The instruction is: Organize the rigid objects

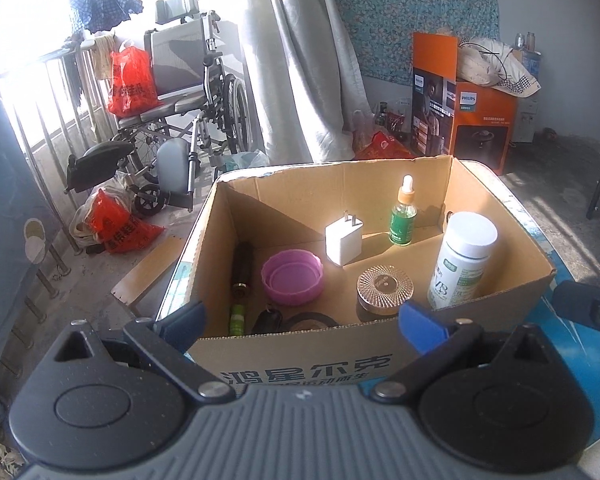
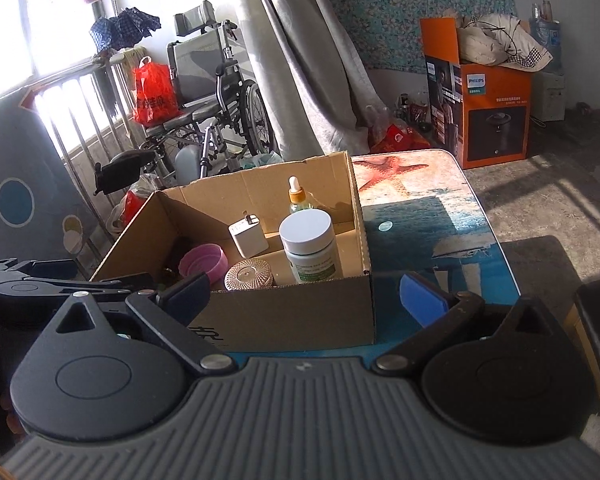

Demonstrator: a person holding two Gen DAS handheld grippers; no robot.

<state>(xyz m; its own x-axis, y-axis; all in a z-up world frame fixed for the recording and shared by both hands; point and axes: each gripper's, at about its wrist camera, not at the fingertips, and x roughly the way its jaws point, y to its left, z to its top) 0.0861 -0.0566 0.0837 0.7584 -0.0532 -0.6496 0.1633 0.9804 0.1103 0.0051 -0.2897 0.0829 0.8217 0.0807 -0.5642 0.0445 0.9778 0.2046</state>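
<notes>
The open brown cardboard box point(image 1: 300, 352) stands on the sea-patterned worktop point(image 2: 428, 216). Inside stand a white-capped supplement bottle point(image 1: 462, 260), a green dropper bottle point(image 1: 403, 216) and a white plug adapter point(image 1: 343, 240); a pink plastic lid point(image 1: 292, 278) and a ribbed glass jar point(image 1: 384, 292) rest on the floor of the box. The left gripper point(image 1: 302, 320) and the right gripper point(image 2: 304, 292) both hang spread wide and empty at the box's near wall.

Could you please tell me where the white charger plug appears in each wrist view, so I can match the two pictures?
Left wrist view: the white charger plug stands mid-box, right of the purple lid.
Right wrist view: the white charger plug sits left of centre, behind the purple lid.
Shared landmark: the green dropper bottle at the cardboard box's far wall.
</notes>
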